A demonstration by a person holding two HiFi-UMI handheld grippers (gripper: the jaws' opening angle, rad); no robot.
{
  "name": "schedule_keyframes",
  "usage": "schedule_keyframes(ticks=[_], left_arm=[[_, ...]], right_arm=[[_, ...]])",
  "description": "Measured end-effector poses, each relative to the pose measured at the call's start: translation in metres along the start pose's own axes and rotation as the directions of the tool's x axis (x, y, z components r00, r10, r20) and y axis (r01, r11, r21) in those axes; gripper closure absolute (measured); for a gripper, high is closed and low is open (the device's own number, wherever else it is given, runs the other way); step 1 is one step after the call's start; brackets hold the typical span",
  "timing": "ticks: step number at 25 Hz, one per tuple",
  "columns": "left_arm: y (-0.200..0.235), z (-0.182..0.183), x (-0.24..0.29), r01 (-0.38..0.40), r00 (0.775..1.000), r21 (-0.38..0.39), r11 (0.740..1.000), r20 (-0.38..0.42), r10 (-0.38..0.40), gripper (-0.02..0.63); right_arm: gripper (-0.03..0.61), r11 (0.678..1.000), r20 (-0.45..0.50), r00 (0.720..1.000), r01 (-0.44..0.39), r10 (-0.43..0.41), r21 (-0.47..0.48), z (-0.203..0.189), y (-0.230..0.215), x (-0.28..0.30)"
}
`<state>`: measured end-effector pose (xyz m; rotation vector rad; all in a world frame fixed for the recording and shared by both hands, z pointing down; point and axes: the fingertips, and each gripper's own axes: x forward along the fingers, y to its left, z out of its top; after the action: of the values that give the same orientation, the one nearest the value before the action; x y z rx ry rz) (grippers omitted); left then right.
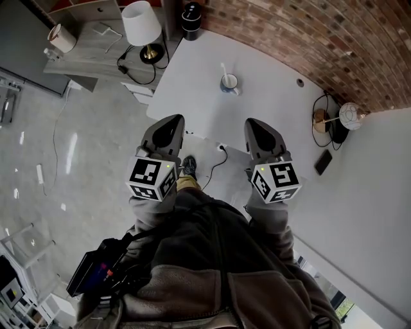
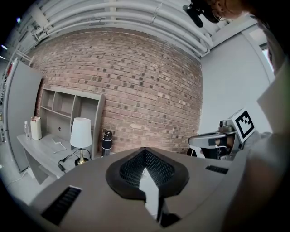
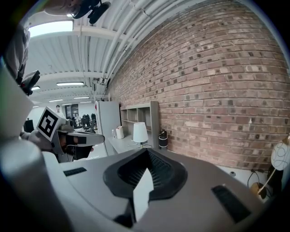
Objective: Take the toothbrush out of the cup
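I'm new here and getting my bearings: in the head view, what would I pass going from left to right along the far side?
In order: white canister → table lamp → black bottle → cup holding the toothbrush → globe lamp.

A white toothbrush (image 1: 224, 69) stands tilted in a blue-and-white cup (image 1: 229, 83) on the white table (image 1: 270, 109)

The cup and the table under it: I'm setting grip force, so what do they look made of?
The cup looks like glazed ceramic: bluish outside, white inside, with a smooth, thick rim. It is too small in the head view to rule out plastic. The table looks like matte white laminate or painted board: the surface is even and flat, with no glare or grain.
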<state>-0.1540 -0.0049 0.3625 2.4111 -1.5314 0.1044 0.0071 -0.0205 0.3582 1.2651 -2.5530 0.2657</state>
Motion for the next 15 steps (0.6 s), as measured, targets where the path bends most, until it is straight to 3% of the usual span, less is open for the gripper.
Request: schedule_keyframes(ticks=[7,15], left_arm=[[0.022,0.002,0.053,0.05,0.998,-0.014,0.999,-0.044,-0.05,0.609],[-0.009,0.014,0.099,0.064,0.998,0.02,0.998,-0.03,-0.063,0.609]], right_arm=[[0.577,1.0,-0.031,0.999,0.015,-0.016,-0.008,0.008,-0.021,0.038],[0.577,1.0,0.001,1.0,-0.004,0.004,-0.008,0.015,-0.054,0.044]])
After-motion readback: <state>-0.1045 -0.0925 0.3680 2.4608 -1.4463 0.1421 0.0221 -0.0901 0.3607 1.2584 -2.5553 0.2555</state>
